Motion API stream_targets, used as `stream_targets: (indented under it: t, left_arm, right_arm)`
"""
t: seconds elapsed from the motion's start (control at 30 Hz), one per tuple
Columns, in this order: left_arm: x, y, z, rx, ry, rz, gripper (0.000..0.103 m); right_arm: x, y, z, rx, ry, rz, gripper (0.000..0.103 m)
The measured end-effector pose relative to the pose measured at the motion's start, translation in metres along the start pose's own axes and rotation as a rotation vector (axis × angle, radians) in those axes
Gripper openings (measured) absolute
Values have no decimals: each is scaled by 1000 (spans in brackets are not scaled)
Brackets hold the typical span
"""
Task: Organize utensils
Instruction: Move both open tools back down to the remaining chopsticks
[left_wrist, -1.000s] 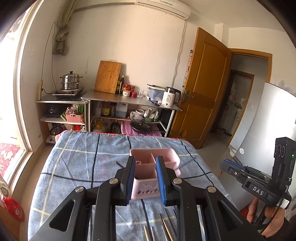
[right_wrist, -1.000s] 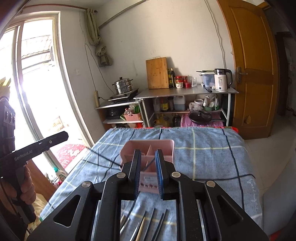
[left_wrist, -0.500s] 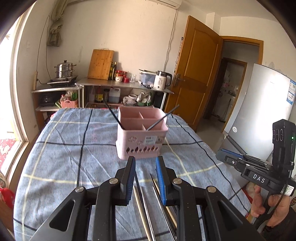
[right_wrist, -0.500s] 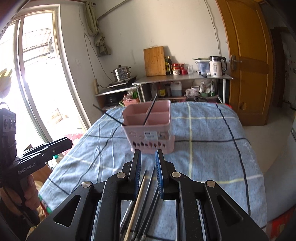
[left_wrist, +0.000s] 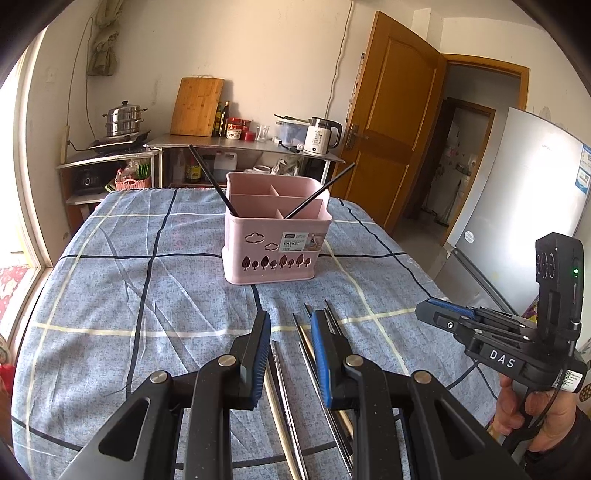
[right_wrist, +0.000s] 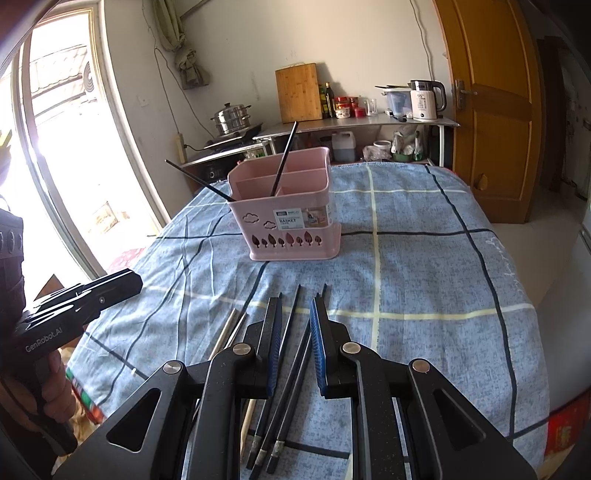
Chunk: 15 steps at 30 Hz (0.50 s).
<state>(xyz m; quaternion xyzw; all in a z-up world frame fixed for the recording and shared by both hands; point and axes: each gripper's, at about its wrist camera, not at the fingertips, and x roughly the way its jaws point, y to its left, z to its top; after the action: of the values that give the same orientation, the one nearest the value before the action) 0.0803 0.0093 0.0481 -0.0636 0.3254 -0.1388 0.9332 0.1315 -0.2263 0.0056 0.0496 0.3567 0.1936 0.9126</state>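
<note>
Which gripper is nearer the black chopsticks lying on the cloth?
Right. The right gripper hangs just above the black chopsticks, one showing between its parted fingers. The left gripper hangs over the silver and wooden chopsticks, to their side.

**Bright daylight, fisheye warp**

Sun came thru the window (right_wrist: 55, 155) at 9 o'clock, blown out w/ glare. Tablecloth (left_wrist: 147, 295) evenly lit, soft shadows. Both views sharp at centre; edges bent, dark vignette in corners.

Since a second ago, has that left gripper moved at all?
Yes. The left gripper has sunk toward the loose chopsticks; the pink basket, earlier behind its jaws, now stands above them.
</note>
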Motion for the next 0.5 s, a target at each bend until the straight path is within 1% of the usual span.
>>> stream_targets:
  t: [0.3, 0.5]
  left_arm:
    - [23, 6, -7, -21, 38, 4, 22]
    - [53, 12, -12, -42, 100, -4, 22]
  right_arm:
    - [41, -5, -17, 9, 92, -22, 16]
    - [74, -8, -26, 15, 162, -33, 16]
